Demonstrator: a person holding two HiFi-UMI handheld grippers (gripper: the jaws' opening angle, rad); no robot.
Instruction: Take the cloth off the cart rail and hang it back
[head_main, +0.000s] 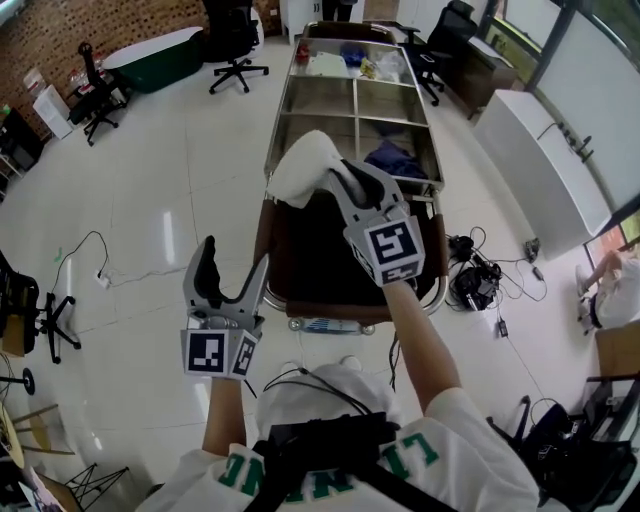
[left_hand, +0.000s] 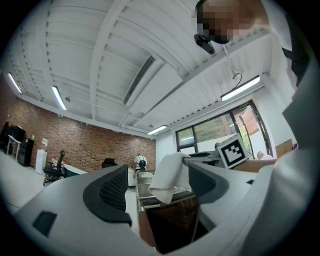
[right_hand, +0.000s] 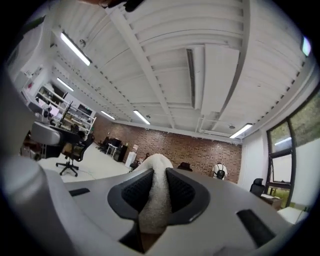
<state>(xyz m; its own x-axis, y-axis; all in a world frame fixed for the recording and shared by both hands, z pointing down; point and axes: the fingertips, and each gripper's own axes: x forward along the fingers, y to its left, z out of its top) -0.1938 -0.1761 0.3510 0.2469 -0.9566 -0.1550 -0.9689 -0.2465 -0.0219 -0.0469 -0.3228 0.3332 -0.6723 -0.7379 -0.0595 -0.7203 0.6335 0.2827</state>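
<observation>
My right gripper (head_main: 335, 178) is clamping its jaws on a thick, soft white fabric cloth (head_main: 298, 165). The cloth is bunching between them and drooping beyond the tips, over the brown tubular cart rail (head_main: 262, 232). My left gripper (head_main: 233, 262) is waiting below and to the left, jaws apart and holding nothing. Judgement: I should be lowering the cloth's middle across the rail so that equal folds are falling on either side before I let go.

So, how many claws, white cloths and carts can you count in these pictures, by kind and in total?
claws: 2, the left claw and the right claw
white cloth: 1
cart: 1
total: 4
</observation>
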